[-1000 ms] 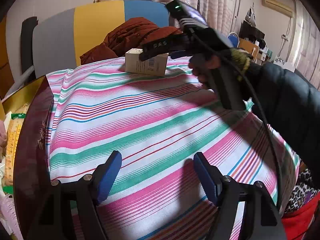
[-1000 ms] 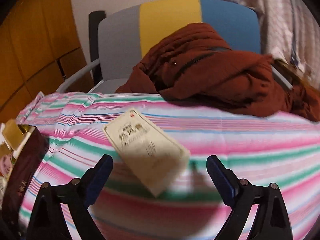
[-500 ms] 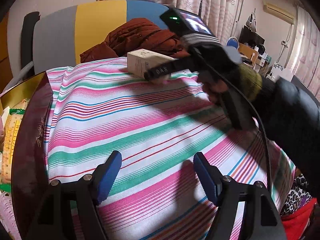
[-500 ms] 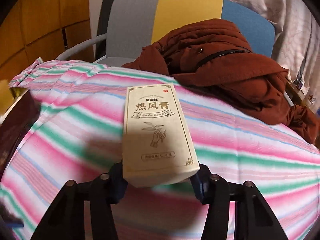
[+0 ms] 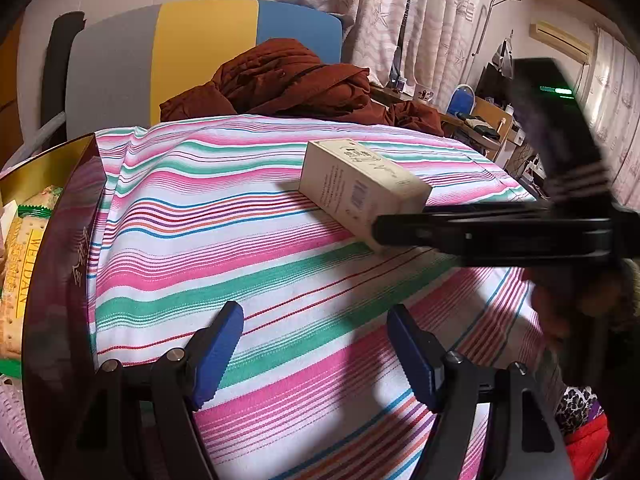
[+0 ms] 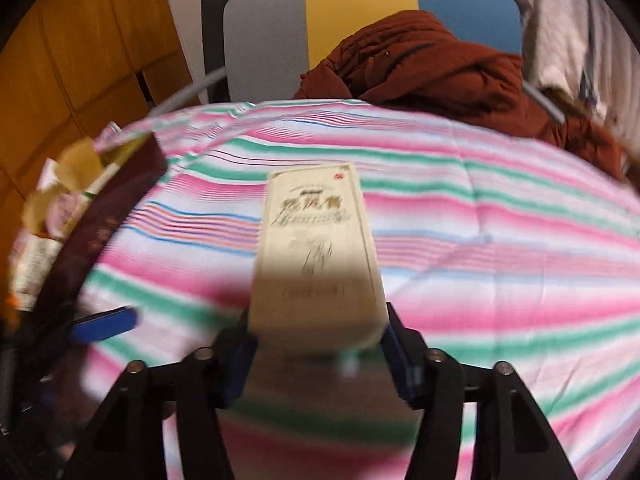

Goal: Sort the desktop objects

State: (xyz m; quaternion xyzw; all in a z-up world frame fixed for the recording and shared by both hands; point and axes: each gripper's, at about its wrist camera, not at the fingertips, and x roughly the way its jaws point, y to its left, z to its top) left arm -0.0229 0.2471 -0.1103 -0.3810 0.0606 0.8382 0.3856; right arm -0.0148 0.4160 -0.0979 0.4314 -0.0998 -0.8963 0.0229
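One box, cream-coloured and oblong, is clamped at its near end between the pads of the right gripper; its long axis runs straight forward from the gripper, away from the fingers. In the left wrist view the same box appears above the striped cloth that covers the surface, with a shadow beneath it, so it is judged to be lifted or only lightly resting; contact cannot be confirmed. The right gripper enters that view from the right side, blurred. The left gripper hangs with its fingers apart and nothing between them, over the cloth nearer the viewer. A dark-walled tray holding a biscuit packet lies at the left edge of the surface, well apart from the box. Judgement: if the tray is the destination, the box must travel leftward, and the right hand alone carries it. A brown jacket lies on the chair beyond.
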